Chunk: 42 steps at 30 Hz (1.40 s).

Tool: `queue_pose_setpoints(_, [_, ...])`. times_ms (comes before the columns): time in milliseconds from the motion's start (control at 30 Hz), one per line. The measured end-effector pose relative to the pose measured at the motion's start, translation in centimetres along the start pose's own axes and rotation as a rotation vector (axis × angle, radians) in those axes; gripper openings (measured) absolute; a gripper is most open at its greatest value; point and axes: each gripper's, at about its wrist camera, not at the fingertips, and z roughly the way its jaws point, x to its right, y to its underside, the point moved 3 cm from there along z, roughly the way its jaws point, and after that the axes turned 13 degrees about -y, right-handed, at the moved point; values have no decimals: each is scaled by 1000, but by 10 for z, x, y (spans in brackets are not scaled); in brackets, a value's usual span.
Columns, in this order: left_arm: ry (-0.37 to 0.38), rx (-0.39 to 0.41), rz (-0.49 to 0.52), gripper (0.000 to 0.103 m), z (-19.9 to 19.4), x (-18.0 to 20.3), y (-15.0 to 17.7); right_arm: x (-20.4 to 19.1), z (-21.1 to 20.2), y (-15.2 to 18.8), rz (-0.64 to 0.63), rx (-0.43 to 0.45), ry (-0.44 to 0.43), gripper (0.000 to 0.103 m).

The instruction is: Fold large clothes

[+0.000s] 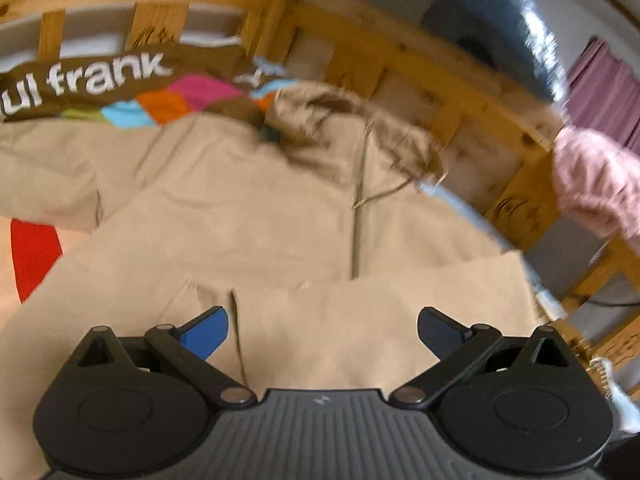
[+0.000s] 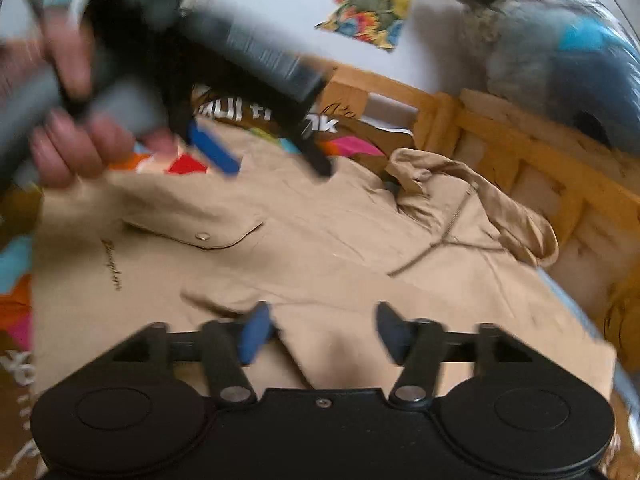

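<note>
Both hand-held grippers, left (image 1: 322,334) and right (image 2: 324,332), tilt down over the tan jacket (image 1: 248,216) ahead, jaws released, grasping nothing.

White letters "ul frank" stand on the brown blanket (image 1: 120,76) along its far edge. Small dark script on the tan jacket (image 2: 280,248) is unreadable.

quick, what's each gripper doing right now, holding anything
Left gripper: open, holding nothing, above the beige hooded cotton jacket.
Right gripper: open, nothing between its fingers.
</note>
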Motion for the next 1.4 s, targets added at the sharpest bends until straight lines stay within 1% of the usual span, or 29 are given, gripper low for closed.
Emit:
queue_pose_setpoints(33, [-54, -32, 15, 101, 8, 1, 9, 8, -12, 2, 25, 11, 20, 69])
queue_pose_setpoints(67, [-87, -57, 28, 100, 13, 1, 14, 17, -22, 4, 53, 22, 47, 70])
queue_pose_setpoints(133, [-141, -96, 41, 90, 27, 1, 22, 44, -39, 8, 126, 35, 126, 72])
queue_pose_setpoints(167, [-162, -113, 45, 88, 33, 1, 25, 57, -46, 12, 158, 36, 169, 72])
queue_pose_setpoints(200, [-181, -126, 51, 78, 37, 1, 26, 72, -54, 17, 192, 33, 223, 72])
queue_pose_setpoints(233, [-199, -126, 63, 67, 40, 2, 28, 89, -57, 24, 240, 26, 273, 71])
queue_pose_setpoints(267, [-224, -128, 80, 63, 43, 4, 30, 106, -62, 30, 306, 20, 313, 69])
queue_pose_setpoints(300, [-240, -127, 95, 56, 44, 7, 30, 124, -67, 36, 382, 23, 342, 64])
queue_pose_setpoints(333, [-245, -120, 112, 38, 44, 10, 31, 141, -71, 44, 455, 27, 364, 60])
queue_pose_setpoints(367, [-240, -123, 128, 29, 45, 13, 31, 155, -73, 52, 516, 28, 376, 58])
queue_pose_setpoints(433, [-267, -126, 155, 20, 47, 20, 32, 179, -74, 66, 617, 24, 366, 52])
queue_pose_setpoints(500, [-295, -114, 198, 5, 51, 29, 31, 198, -69, 79, 705, 31, 300, 51])
queue_pose_setpoints(600, [-337, -96, 217, 0, 57, 37, 30, 217, -65, 93, 802, 54, 220, 51])
queue_pose_setpoints(733, [-381, -77, 192, 0, 59, 44, 26, 231, -57, 91, 767, 73, 193, 51])
queue_pose_setpoints(800, [-380, -68, 200, 0, 59, 48, 25, 246, -47, 81, 753, 95, 187, 51])
queue_pose_setpoints(867, [-359, -63, 183, 0, 54, 52, 21, 257, -42, 75, 750, 104, 172, 51])
queue_pose_setpoints(900, [-345, -57, 180, 0, 50, 55, 18, 262, -39, 74, 747, 105, 172, 45])
queue_pose_setpoints(933, [-335, -50, 184, 0, 46, 56, 14, 265, -36, 73, 741, 99, 176, 22])
queue_pose_setpoints(967, [-326, -45, 200, 1, 42, 59, 10, 268, -32, 73, 734, 85, 186, 9])
queue_pose_setpoints(1000, [-334, -42, 233, 3, 37, 62, 5, 270, -33, 74, 726, 86, 202, 2])
queue_pose_setpoints(1033, [-348, -43, 276, 6, 33, 65, 1, 271, -38, 76, 727, 109, 229, 0])
queue_pose_setpoints(1067, [-365, -49, 324, 9, 30, 69, -3, 273, -44, 77, 730, 132, 262, 0])
queue_pose_setpoints(1100, [-379, -55, 384, 19, 27, 73, -7, 276, -50, 80, 730, 148, 288, 0])
queue_pose_setpoints(1133, [-380, -53, 434, 34, 27, 75, -9, 281, -55, 84, 731, 164, 298, 0])
queue_pose_setpoints(1200, [-359, -51, 508, 45, 31, 75, -9, 289, -58, 92, 758, 166, 264, 0])
queue_pose_setpoints(1267, [-304, -54, 496, 45, 42, 68, -9, 290, -56, 97, 759, 161, 241, 1])
queue_pose_setpoints(1300, [-257, -63, 483, 47, 50, 64, -10, 287, -55, 97, 750, 153, 239, 8])
queue_pose_setpoints(1333, [-215, -72, 474, 50, 61, 59, -11, 285, -56, 97, 752, 150, 234, 17])
queue_pose_setpoints(1400, [-148, -116, 468, 50, 84, 53, -15, 281, -59, 97, 768, 149, 215, 24])
